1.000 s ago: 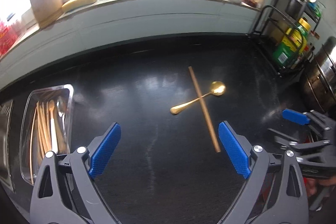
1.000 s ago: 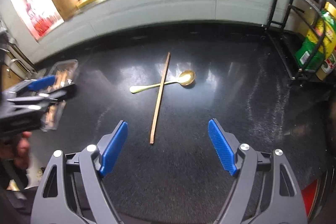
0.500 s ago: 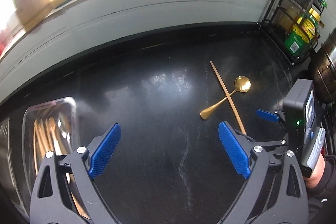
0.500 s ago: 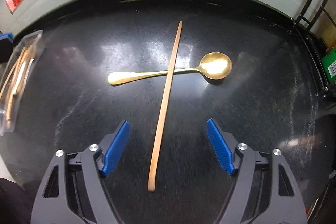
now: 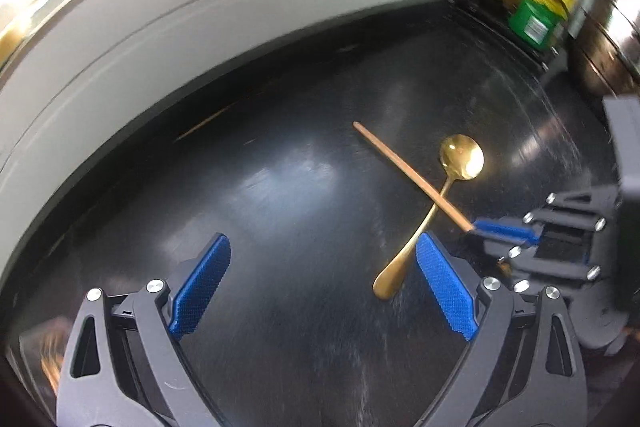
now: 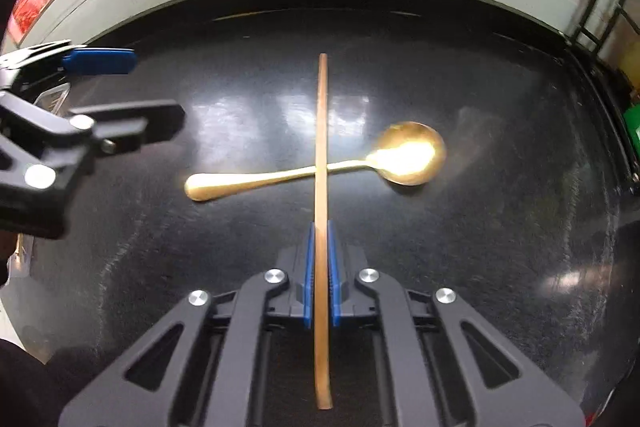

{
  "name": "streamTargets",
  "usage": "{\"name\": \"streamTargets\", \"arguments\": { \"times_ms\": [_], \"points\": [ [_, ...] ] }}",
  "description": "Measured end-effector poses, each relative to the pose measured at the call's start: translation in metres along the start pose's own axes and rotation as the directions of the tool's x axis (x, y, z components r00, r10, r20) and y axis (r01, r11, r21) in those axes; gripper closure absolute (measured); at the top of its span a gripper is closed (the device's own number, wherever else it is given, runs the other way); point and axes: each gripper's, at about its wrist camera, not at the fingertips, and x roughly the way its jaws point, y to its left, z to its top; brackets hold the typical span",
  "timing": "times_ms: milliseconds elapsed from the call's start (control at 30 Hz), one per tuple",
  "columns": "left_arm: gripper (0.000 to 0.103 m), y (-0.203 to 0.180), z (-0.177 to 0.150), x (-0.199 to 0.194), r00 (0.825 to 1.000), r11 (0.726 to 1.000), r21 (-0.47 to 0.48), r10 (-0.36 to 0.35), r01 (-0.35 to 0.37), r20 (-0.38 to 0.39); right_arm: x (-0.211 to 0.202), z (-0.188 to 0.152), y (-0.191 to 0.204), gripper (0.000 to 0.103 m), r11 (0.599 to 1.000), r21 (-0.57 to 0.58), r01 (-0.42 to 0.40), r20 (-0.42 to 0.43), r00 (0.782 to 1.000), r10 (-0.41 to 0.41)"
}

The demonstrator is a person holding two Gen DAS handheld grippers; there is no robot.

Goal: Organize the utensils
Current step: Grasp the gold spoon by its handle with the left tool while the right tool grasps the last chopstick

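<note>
now the right hand-held gripper [image 6: 320, 267] clamps the chopstick [image 6: 322, 131] lying across the spoon [image 6: 312, 173].

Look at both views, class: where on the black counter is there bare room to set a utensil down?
Bare counter lies between the white wall and the chopstick. More lies right of the spoon, toward the rack. It is crowded where spoon and chopstick cross, with the right gripper shut on the chopstick and the left gripper close by.

Left gripper [image 5: 320, 283] open above black counter [image 5: 280, 187]; gold spoon [image 5: 440, 203] crossed under chopstick [image 5: 408, 171], chopstick's near end clamped by right gripper [image 5: 478, 227], jaws just closed.
</note>
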Motion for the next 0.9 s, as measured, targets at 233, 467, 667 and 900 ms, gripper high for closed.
{"name": "streamTargets", "arguments": {
  "times_ms": [233,467,667,900],
  "points": [
    [0.012,-0.052,0.003,0.036,0.995,0.933,0.344,-0.104,0.1,-0.007,-0.016,-0.025,-0.059,0.096,0.991,0.118,0.063,-0.025,0.998,-0.06],
    [0.012,-0.09,0.008,0.051,0.983,0.843,0.51,-0.178,0.172,-0.037,-0.025,-0.043,-0.082,0.096,0.986,0.162,0.042,-0.038,0.999,-0.037],
    [0.012,-0.112,0.023,0.054,0.98,0.794,0.584,-0.2,0.173,-0.017,-0.042,-0.025,-0.091,0.096,0.982,0.19,-0.011,0.045,0.999,0.003],
    [0.025,-0.14,0.038,0.068,0.947,0.71,0.645,-0.312,0.283,-0.072,-0.063,-0.025,-0.126,0.096,0.961,0.274,0.029,0.085,0.995,-0.054]
  ]
}}
